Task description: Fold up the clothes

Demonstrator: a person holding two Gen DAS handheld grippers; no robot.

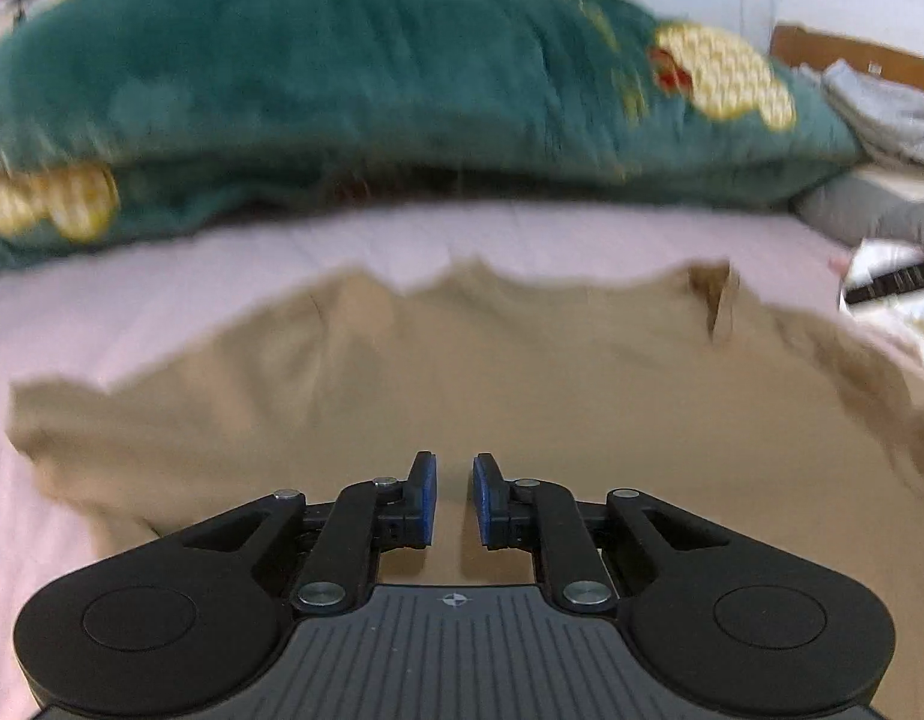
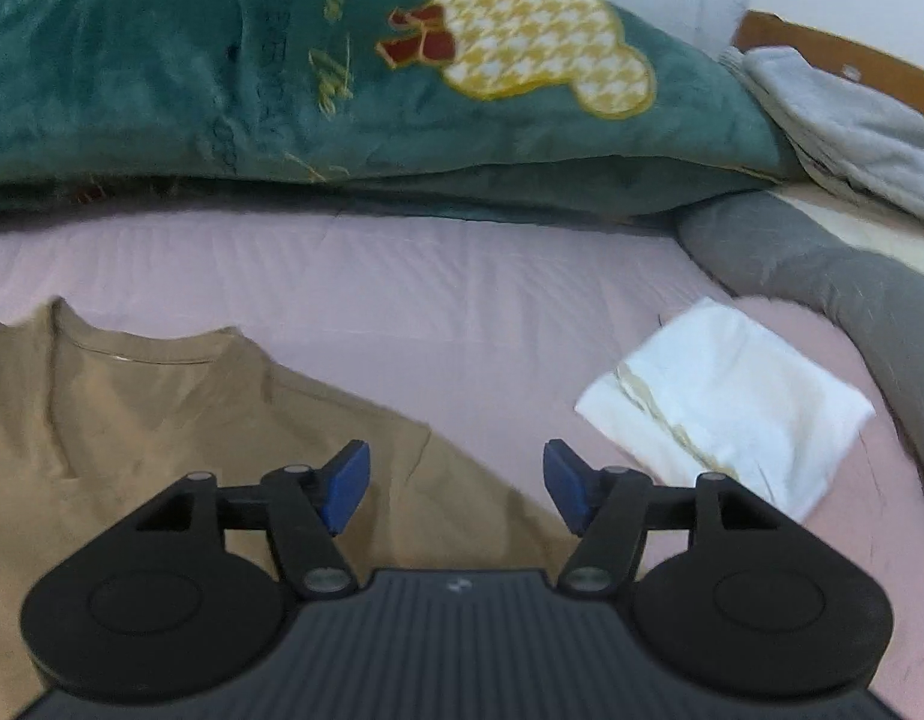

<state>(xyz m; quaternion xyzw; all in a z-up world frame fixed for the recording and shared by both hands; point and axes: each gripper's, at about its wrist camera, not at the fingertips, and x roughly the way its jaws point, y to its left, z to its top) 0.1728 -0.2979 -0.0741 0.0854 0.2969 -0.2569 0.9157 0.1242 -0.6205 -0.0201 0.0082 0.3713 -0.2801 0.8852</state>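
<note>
**Both grippers empty over the tan shirt**

The left gripper hung over the shirt with its jaws nearly together, a narrow gap showing between the blue pads and no cloth caught in it. Tan fabric filled the view beneath and ahead of it, so this gripper sat over the body of the garment, well inside its edges. The left-wrist view was blurred, and whether the pads touched the cloth could not be told.

The right gripper stood with its jaws wide apart and nothing between them. Under it ran the shirt's right edge: cloth lay below the left finger and off to the left, with bare pink sheet ahead and to the right.

The shirt lay spread flat on the sheet, neckline at the far side, toward the green pillow; its length ran away from the grippers and its width ran across them. A folded white cloth lay well apart to the right, beside a grey roll.

The next fold probably turns on that right edge. It lay just at the right gripper's fingertips, so the right hand looked the nearer for taking the sleeve side and carrying it left across the body.
</note>
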